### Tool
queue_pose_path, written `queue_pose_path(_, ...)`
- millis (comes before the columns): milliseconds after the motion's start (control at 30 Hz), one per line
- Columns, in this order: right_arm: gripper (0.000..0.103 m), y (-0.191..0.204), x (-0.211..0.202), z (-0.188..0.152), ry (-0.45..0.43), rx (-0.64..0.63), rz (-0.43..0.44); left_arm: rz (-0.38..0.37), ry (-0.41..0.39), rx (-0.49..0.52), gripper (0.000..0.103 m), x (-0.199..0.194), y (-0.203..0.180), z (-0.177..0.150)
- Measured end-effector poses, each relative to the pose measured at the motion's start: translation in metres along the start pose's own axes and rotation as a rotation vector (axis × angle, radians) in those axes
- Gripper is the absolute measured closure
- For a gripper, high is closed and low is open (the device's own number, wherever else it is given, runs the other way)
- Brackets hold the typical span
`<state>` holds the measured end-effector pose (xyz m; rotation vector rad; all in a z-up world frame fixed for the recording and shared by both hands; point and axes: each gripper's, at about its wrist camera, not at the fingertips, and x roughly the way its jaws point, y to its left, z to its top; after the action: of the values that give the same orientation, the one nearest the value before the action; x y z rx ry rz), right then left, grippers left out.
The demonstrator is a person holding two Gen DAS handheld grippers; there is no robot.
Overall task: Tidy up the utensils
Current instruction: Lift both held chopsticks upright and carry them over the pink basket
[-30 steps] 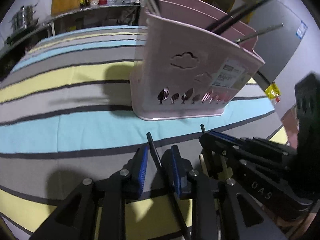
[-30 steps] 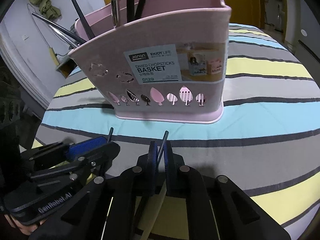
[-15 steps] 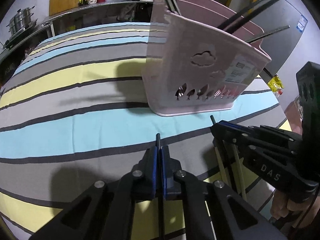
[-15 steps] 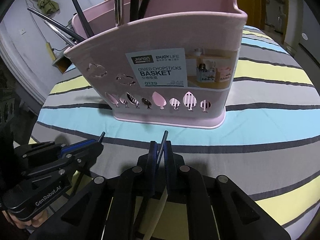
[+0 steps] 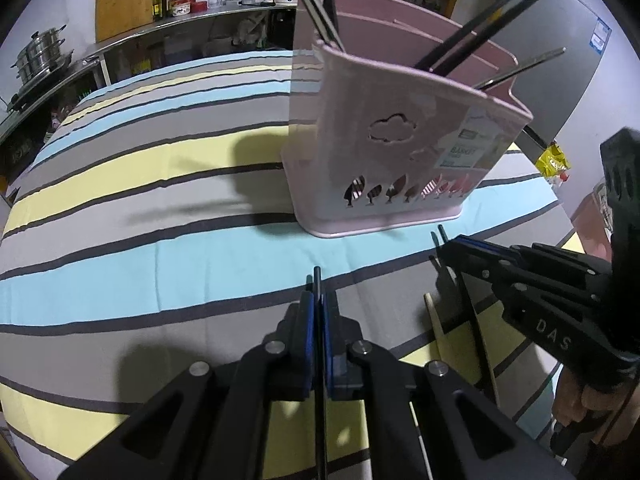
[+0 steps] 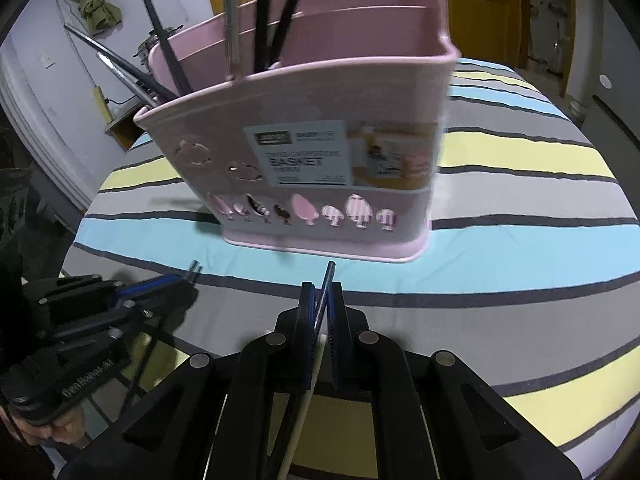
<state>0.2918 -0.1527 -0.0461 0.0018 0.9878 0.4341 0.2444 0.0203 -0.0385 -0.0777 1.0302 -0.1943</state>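
A pink divided chopsticks basket [image 5: 384, 128] [image 6: 320, 152] stands on the striped tablecloth and holds several dark and metal chopsticks [image 5: 480, 24] [image 6: 276, 12]. My left gripper [image 5: 317, 300] is shut on a black chopstick [image 5: 317, 280] whose tip points toward the basket; this gripper also shows in the right wrist view [image 6: 192, 276]. My right gripper [image 6: 322, 292] is shut on a dark chopstick [image 6: 329, 276] in front of the basket; it also shows in the left wrist view [image 5: 444, 244]. A pale wooden stick [image 5: 434, 320] lies on the cloth under the right gripper.
The striped tablecloth [image 5: 160, 264] covers a round table with its edge close on the near side. A kitchen counter [image 5: 120, 48] with pots and bottles runs behind. A yellow packet [image 5: 554, 162] lies past the table's right edge.
My left gripper closed on the black chopstick and lifted it. Both grippers drew back a little from the basket. The right gripper stays shut on its chopstick.
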Motion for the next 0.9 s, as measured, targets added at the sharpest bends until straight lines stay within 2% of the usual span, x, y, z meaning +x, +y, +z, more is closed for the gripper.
queue_pose_path(267,0.097,-0.007,-0.042,0.0,-0.094,0.012,0.027,-0.021,-0.061,0.009,0.098,-0.029,-0.006,0.003)
queue_pose_path(533,0.098,-0.006,-0.101,0.013,-0.222,0.002,0.032,-0.033,-0.175,0.034,0.098,-0.081,-0.011,0.024)
queue_pose_path(900,0.099,0.016,-0.168,0.029,-0.405,-0.031,0.041,-0.044,-0.327,0.067,0.098,-0.142,-0.019,0.047)
